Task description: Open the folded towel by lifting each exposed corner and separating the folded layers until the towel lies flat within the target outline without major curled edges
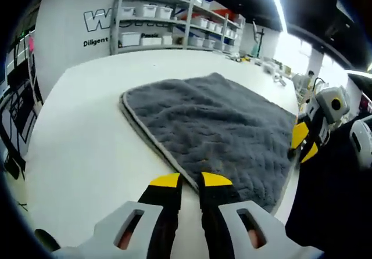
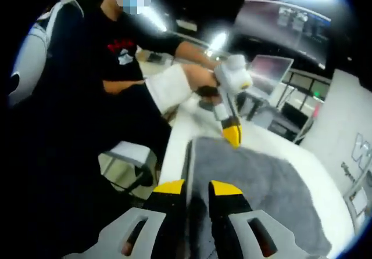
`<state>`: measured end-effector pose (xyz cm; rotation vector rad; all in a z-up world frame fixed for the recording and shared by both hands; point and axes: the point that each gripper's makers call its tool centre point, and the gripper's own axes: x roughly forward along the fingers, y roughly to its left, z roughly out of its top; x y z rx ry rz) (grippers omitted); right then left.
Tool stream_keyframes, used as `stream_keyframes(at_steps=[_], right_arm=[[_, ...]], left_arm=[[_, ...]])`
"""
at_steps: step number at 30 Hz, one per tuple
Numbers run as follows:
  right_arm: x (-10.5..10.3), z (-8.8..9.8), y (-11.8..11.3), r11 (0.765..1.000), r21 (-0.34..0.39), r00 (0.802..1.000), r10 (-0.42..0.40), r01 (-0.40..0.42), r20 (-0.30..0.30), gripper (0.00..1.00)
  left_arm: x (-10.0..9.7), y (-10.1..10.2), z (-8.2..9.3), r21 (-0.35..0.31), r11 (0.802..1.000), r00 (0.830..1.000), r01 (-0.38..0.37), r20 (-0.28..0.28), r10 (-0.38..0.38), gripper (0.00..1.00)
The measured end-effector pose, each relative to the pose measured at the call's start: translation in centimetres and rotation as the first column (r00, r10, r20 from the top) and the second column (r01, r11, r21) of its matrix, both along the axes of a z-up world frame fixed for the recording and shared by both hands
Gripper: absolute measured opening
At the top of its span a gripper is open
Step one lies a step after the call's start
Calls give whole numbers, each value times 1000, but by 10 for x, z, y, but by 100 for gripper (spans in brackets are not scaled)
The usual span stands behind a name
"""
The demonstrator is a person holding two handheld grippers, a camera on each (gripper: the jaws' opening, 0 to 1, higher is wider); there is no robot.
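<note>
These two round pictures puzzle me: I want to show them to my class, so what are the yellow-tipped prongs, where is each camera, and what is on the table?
No robot here: a person holds a handheld gripper in each hand, with a fisheye camera riding on each. The left gripper view looks along the left gripper, whose yellow-tipped fingers sit at the near corner of a grey towel on a white table. The right gripper meets the towel's far edge. The right gripper view looks back from that side toward the person. Whether either gripper pinches cloth, I cannot tell.
</note>
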<state>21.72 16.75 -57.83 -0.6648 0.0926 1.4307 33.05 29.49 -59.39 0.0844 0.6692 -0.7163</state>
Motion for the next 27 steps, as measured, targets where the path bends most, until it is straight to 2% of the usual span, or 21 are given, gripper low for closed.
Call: stream_keyframes(at_steps=[8, 11, 19, 27], right_arm=[[0, -14, 4, 999, -46, 1000, -9, 10, 24, 11], [-1, -18, 2, 998, -60, 1000, -10, 12, 22, 7], [-5, -15, 2, 999, -42, 1000, -11, 11, 0, 0], [-5, -6, 0, 1000, 7, 999, -30, 30, -44, 0]], left_arm=[[0, -1, 2, -19, 1000, 1000, -3, 4, 3, 5], [1, -1, 5, -33, 999, 1000, -7, 13, 8, 4], [1, -3, 7, -54, 998, 1000, -12, 14, 12, 2], [2, -7, 13, -83, 997, 999, 2, 36, 1, 2]])
